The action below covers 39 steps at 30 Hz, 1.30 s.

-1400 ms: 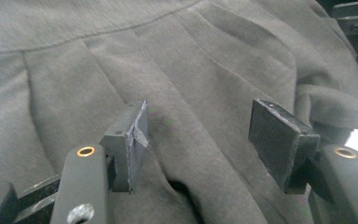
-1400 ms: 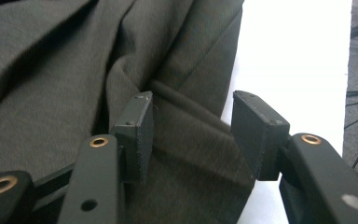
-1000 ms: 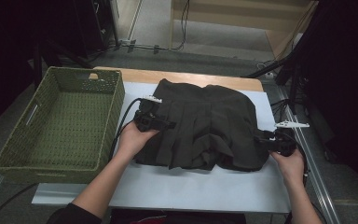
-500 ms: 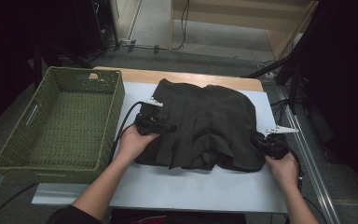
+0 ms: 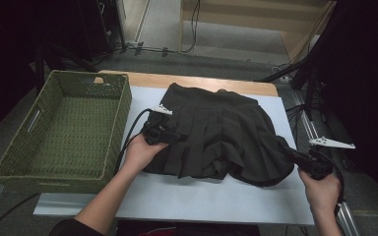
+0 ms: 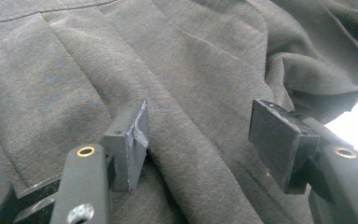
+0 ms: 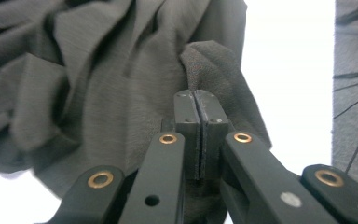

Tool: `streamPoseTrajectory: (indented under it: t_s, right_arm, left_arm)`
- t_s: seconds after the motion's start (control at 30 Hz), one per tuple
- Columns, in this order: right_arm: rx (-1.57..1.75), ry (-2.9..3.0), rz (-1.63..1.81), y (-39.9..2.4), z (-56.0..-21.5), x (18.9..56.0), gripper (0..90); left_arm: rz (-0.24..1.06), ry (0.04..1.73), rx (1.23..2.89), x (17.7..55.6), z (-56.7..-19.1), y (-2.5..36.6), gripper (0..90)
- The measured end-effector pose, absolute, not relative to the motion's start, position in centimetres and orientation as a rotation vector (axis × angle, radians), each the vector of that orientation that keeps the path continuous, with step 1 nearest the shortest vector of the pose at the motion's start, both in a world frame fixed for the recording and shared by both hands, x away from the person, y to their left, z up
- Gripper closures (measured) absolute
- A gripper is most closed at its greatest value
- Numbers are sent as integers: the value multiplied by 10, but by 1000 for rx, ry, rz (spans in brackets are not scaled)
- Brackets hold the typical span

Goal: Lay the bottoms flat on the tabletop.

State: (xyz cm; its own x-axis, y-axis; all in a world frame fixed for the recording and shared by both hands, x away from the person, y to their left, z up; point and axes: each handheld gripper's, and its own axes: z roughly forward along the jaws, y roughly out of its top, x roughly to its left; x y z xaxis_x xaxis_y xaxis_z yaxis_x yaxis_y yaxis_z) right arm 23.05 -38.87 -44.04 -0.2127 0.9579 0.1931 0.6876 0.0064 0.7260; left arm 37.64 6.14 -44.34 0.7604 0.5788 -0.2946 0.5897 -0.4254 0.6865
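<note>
Right claw (image 7: 198,100) pinching corner of dark grey pleated fabric skirt (image 5: 221,132) on white table (image 5: 187,196); left claw (image 6: 205,135) spread, resting on skirt.

Left gripper (image 6: 198,140) just sits on the pleated dark skirt (image 6: 98,60), jaws apart, pads resting on fabric.
</note>
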Motion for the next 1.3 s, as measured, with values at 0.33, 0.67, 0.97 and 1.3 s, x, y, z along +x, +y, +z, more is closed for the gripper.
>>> streamPoseTrajectory:
  t_s: [0.33,0.67,0.97,1.3]
  right_arm:
    - [1685,1951,1023,-388,-437,206,859]
    - [1652,1866,1045,-388,-426,168,721]
    - [1616,1893,1002,-385,-432,204,614]
    - [1643,1887,1003,-392,-439,248,593]
  left_arm:
    - [-14,869,2129,372,-443,64,387]
    - [-19,861,2131,370,-444,62,387]
    - [-25,864,2134,371,-445,62,387]
    - [-33,859,2150,370,-447,59,387]
